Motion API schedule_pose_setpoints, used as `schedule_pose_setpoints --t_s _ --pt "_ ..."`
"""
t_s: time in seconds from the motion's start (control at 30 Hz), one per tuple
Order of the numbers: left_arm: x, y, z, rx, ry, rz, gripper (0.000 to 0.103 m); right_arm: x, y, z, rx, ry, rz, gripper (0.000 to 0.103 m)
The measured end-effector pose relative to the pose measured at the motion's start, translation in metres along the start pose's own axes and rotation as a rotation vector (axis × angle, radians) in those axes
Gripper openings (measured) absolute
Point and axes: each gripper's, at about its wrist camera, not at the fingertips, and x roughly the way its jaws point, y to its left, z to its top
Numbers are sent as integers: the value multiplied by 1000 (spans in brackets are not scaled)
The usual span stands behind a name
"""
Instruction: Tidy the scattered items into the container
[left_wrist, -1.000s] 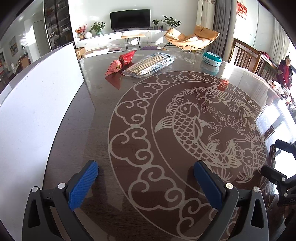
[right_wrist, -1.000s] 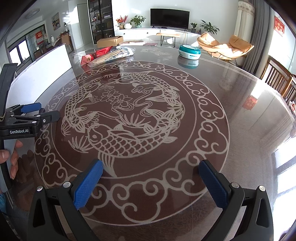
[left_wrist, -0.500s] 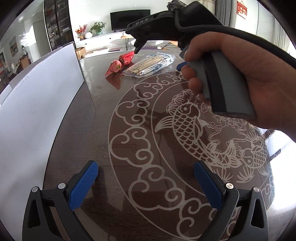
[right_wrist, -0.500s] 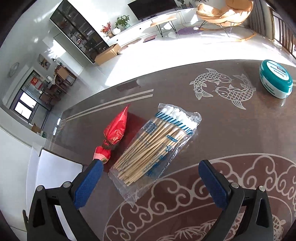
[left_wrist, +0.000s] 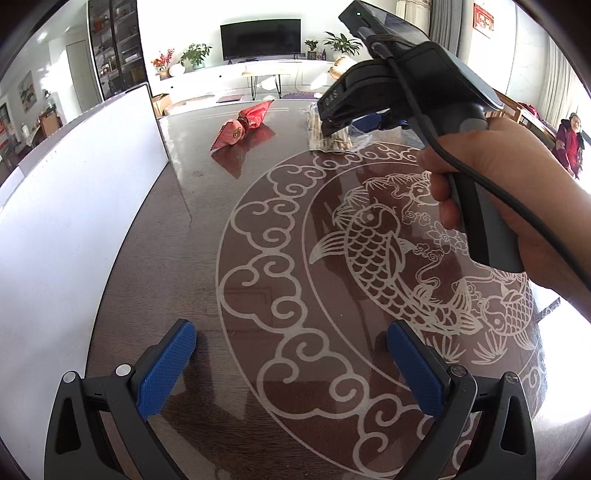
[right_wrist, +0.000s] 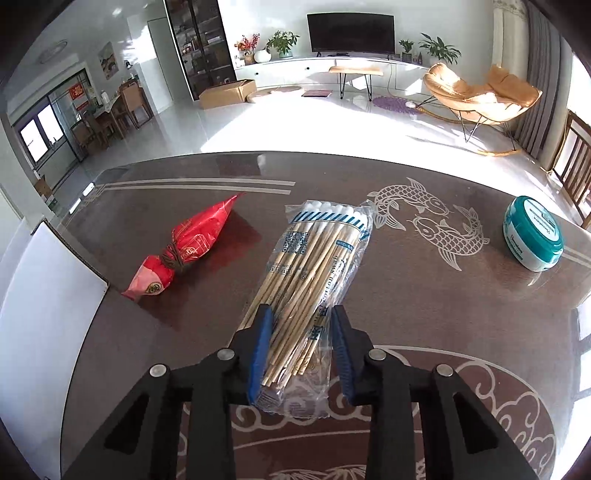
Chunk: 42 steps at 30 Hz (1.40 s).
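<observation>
Bright daylight from windows on the right, glare on the glossy table (right_wrist: 424, 295) and white floor (right_wrist: 295, 125), blown highlights at the table's right edge, sharp focus, fisheye bending, dark vignetted corners.

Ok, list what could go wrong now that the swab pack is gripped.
1. The right gripper pinches only the near end of the swab pack; the long free end may sag or swing when lifted.
2. The fingers squeeze slippery film, so the pack might slide out.
3. The red pouch lies close on the pack's left; a swing toward the white container could knock it.
</observation>
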Motion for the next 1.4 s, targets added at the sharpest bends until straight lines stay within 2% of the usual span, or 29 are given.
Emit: schedule_pose_setpoints --t_s 0.17,0.33,0.5,0.53,0.57,0.6,0.63,0.67,0.73,0.8,0.9,0.97,1.13,1.3,1.4 --pt "0 0 0 -4 0 2 103 -39 -35 -54 -30 -28 24 31" --pt "0 0 0 -4 0 2 103 -96 -75 -128 -35 -44 50 31" --pt "0 0 0 -4 0 2 103 -151 -117 -198 -59 -71 12 32" --pt "0 0 0 -4 0 2 103 -158 -122 -207 -54 -73 11 40" --pt "0 0 0 -4 0 2 103 -162 -128 -215 -45 -70 18 61" --pt "0 0 0 -4 0 2 103 -164 -133 -221 -39 -65 25 76" --pt "-1 0 0 -4 0 2 103 -165 -134 -224 -38 -63 23 98" --pt "0 0 -1 -4 0 2 103 -168 -133 -227 -41 -70 17 101" --pt "0 0 -1 -4 0 2 103 -169 -129 -225 -56 -75 7 101" --pt "-1 0 0 -4 1 1 103 -157 -128 -221 -59 -18 -28 102" --pt "1 0 5 23 13 0 103 -154 -124 -220 -62 -4 -58 103" --pt "2 1 18 59 -14 70 103 -154 -126 -220 -59 -4 -54 103" --pt "18 11 87 124 -82 135 103 -155 -127 -220 -62 -3 -57 103" --pt "67 32 150 86 -27 70 103 -155 -126 -220 -63 -3 -57 103" --pt "97 35 176 109 10 110 103 -155 -127 -220 -63 -3 -57 103"
